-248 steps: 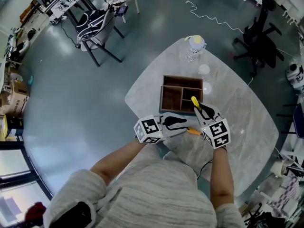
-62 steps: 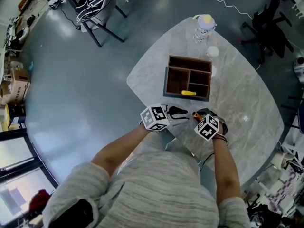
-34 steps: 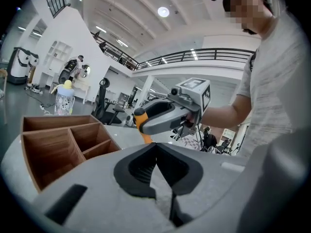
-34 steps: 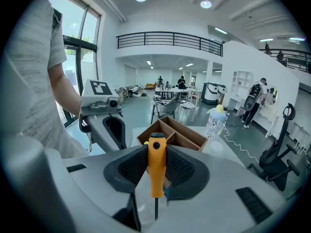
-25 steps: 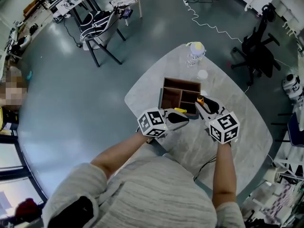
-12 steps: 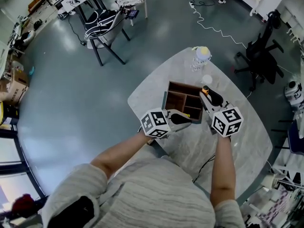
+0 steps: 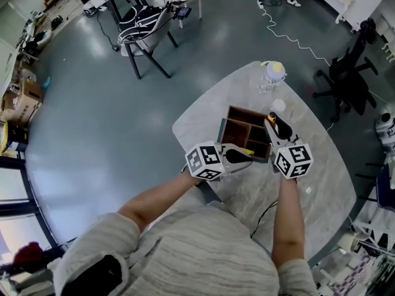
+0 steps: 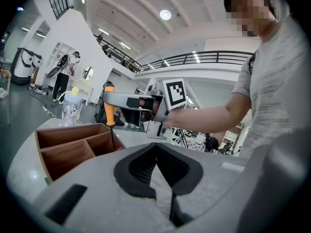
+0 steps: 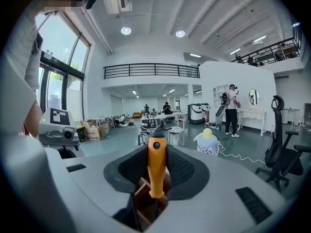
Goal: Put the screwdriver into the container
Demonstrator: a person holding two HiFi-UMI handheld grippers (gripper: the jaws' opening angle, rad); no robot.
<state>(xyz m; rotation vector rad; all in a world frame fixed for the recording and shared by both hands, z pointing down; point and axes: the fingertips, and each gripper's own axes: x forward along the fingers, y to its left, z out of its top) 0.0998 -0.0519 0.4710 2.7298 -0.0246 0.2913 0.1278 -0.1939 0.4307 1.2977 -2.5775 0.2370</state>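
Screwdriver (image 9: 156, 166) upright, gripped in our right gripper (image 9: 156, 181) jaws, tip above container (image 7: 234, 131) beneath them. We judge release left. Left gripper (image 8: 156, 176) closed, empty.

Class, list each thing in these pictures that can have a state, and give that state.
left gripper: shut, empty.
right gripper: shut on the orange screwdriver.
orange screwdriver: held upright, tip down over the container.
container: open-topped, upright.
yellow screwdriver: lying in the container.
bottle: upright, capped.
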